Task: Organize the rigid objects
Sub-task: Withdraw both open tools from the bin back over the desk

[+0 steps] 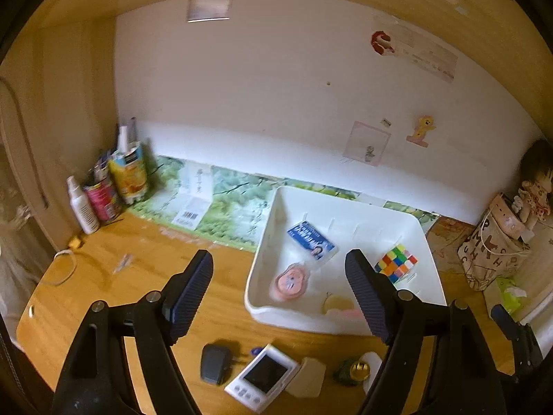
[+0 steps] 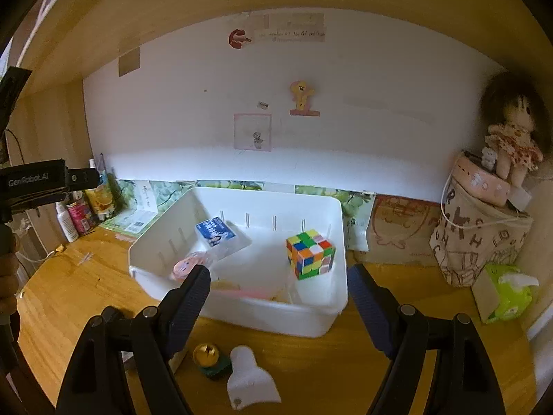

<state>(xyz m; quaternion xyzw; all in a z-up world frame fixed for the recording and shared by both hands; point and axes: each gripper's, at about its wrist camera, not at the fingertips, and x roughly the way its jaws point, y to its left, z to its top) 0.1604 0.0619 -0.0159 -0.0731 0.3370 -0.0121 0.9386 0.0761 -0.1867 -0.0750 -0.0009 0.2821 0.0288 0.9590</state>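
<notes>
Rigid bits sit partly sorted: cube (image 2: 310, 253) and card (image 2: 217, 235) already in white bin (image 2: 276, 311) on table (image 1: 145, 276). Both tongs (left (image 1: 280, 295), right (image 2: 279, 302)) hover spread, empty; timer (image 1: 261, 377), charger (image 1: 214, 363) wait outside, prob. next.

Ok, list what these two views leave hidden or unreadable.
- Left wrist view: the yellowish item in the white bin is blurred and partly behind the left gripper finger.
- Left wrist view: text on the blue card is too small.
- Right wrist view: the pink item is partly hidden by the right gripper finger.
</notes>
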